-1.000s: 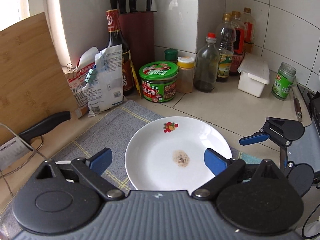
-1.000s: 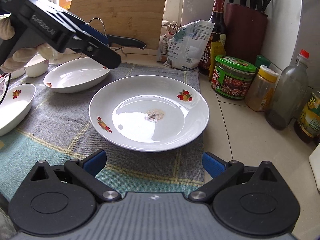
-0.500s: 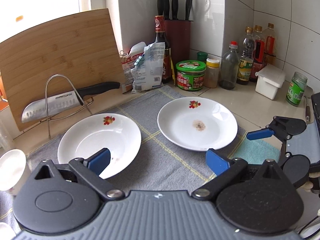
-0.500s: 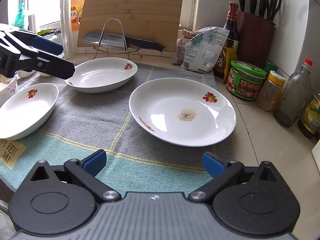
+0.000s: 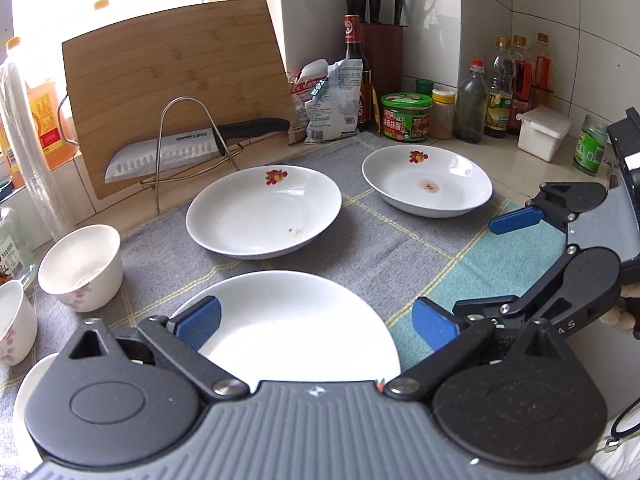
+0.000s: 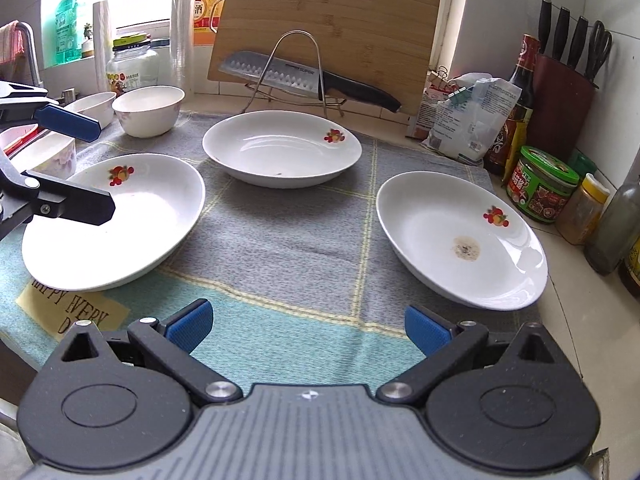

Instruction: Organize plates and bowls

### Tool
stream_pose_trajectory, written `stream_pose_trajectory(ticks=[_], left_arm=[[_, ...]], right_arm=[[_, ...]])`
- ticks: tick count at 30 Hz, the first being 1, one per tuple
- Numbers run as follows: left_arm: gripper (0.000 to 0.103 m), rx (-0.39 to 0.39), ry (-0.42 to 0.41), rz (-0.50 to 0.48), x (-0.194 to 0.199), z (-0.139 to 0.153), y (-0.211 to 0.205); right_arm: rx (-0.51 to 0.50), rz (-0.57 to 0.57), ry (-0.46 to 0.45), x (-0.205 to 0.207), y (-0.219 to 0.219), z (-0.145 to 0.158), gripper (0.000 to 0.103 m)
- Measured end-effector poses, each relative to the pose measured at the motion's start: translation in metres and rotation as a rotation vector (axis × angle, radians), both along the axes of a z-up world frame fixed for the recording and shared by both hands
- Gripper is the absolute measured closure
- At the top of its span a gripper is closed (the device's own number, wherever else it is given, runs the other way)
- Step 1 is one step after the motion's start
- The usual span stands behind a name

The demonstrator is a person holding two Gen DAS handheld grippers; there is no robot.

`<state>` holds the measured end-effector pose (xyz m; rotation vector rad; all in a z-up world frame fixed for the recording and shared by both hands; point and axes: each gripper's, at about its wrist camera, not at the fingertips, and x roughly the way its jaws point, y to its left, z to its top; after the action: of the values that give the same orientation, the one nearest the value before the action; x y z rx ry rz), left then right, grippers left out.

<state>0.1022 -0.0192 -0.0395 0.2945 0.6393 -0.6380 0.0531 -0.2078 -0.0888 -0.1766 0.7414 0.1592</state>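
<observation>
Left wrist view: left gripper (image 5: 316,320) jaws spread wide, holding nothing. Near plate (image 5: 296,328) sits between and just below the pads, white, shallow, round, so no long axis; its near edge is hidden by the gripper body. Ahead of the jaws, mid plate (image 5: 264,212), white with a red fruit decal on the far rim and a small brown smear near the front. Ahead-right, far plate (image 5: 427,186), same decal on the far rim, brown stain at centre. All three lie flat, face up, apart from each other on the grey checked cloth (image 5: 384,248). Left of the jaws: bowl (image 5: 81,267), white, upright, mouth up; a second bowl (image 5: 14,320) is cut by the frame edge. Right gripper (image 5: 472,268) comes in from the right, jaws spread, empty.

Right wrist view: right gripper (image 6: 308,330) jaws wide apart, nothing between them, over the teal strip of the cloth (image 6: 280,248). Ahead-right: far plate (image 6: 460,236), stain at centre, decal towards the far-right rim. Straight ahead: mid plate (image 6: 280,148), decal on the right. Ahead-left: near plate (image 6: 116,220), decal on the far rim, with the left gripper (image 6: 100,172) over its left side, jaws apart; can't tell if the lower finger touches it. Bowls (image 6: 148,110) beyond, upright. Knife (image 6: 304,76) on a wire rack in front of the cutting board (image 6: 332,12), well ahead.
</observation>
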Motion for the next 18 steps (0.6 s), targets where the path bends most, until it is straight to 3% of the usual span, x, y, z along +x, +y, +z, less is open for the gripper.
stream_pose_trajectory(ticks=[10,18], left_arm=[[0.002,-0.005,0.027,0.087,-0.006,-0.006,0.036],[0.002,0.022,0.065,0.203,-0.017,-0.011,0.042]], right_arm=[[-0.007,0.053,-0.006,0.013,0.021,0.006,0.0],[0.03,0.195,0.005,0.027,0.021,0.0,0.0]])
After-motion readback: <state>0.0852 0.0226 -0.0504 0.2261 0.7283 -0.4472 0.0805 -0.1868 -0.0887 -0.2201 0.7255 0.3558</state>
